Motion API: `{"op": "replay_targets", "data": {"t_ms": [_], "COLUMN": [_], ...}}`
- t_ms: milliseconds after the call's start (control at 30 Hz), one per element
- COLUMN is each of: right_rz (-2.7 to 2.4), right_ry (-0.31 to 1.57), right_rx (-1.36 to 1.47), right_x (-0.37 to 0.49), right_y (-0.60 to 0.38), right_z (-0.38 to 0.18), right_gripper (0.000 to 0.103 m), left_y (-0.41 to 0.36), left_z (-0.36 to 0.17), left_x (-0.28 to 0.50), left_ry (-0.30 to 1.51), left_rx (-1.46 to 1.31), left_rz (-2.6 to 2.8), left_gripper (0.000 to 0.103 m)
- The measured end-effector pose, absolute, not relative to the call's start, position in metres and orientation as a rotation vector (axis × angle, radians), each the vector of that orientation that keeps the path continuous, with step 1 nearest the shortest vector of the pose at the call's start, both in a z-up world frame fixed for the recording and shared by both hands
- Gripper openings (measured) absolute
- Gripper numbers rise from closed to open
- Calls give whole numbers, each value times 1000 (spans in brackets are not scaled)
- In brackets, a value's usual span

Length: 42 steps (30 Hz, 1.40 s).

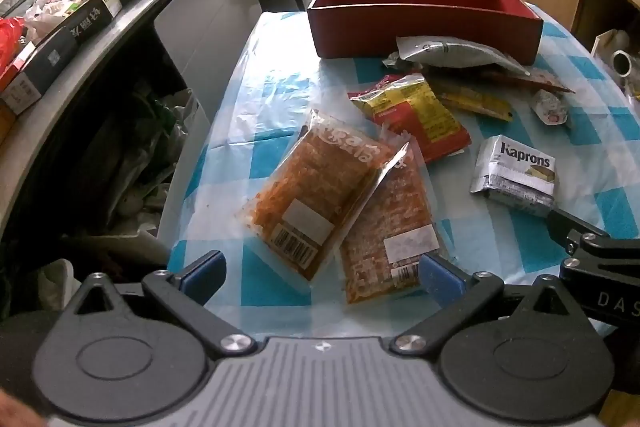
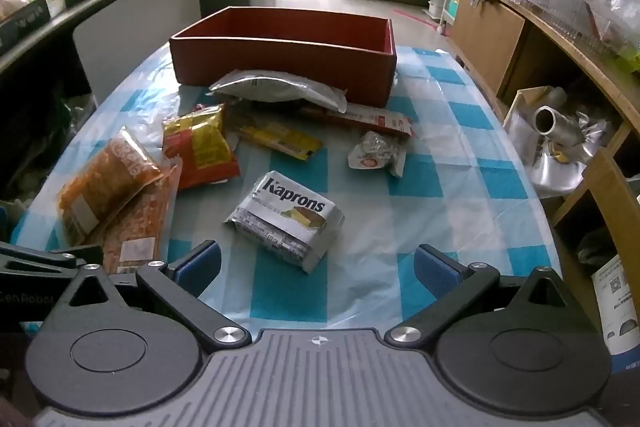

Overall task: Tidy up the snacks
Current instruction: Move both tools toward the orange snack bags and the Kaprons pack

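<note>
Right now the left gripper [image 1: 322,275] is spread wide and holds nothing. It hangs over two orange snack packs [image 1: 320,187] that lie one on top of the other near the left edge of the table [image 1: 224,99]. Next to them sits a red and yellow bag [image 1: 416,115]. Then comes the silver Kaprons pack [image 2: 286,219], lying alone on the blue checked cloth with bare room on every side. The right gripper [image 2: 318,267] hangs just above it, spread wide too, and touches nothing. At the far end stands the red box [image 2: 280,67], with a grey pouch [image 2: 276,89] leaning against its front wall. To the right the table edge drops off beside a wooden shelf [image 2: 560,39].
</note>
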State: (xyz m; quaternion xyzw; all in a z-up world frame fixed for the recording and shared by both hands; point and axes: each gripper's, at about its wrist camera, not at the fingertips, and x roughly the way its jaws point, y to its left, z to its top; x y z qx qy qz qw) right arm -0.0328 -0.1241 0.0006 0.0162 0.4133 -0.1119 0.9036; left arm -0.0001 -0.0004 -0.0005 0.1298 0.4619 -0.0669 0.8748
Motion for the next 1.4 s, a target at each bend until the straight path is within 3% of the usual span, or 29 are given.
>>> {"op": "replay_targets", "data": {"t_ms": [867,1400], "right_rz": [-208,-196], "right_ry": [916,937], "right_rx": [30,103], "right_x": [-27,-23], "right_y": [-125,-144], "right_z": [-11,-11], "right_gripper": [103,103], "left_y": [-1,2], "left_z": [-15,-22], "left_x": [1,29], "left_ry": [1045,1090], "left_rx": [319,154], "left_rz": [-131,-108], "left_gripper": [97,97]}}
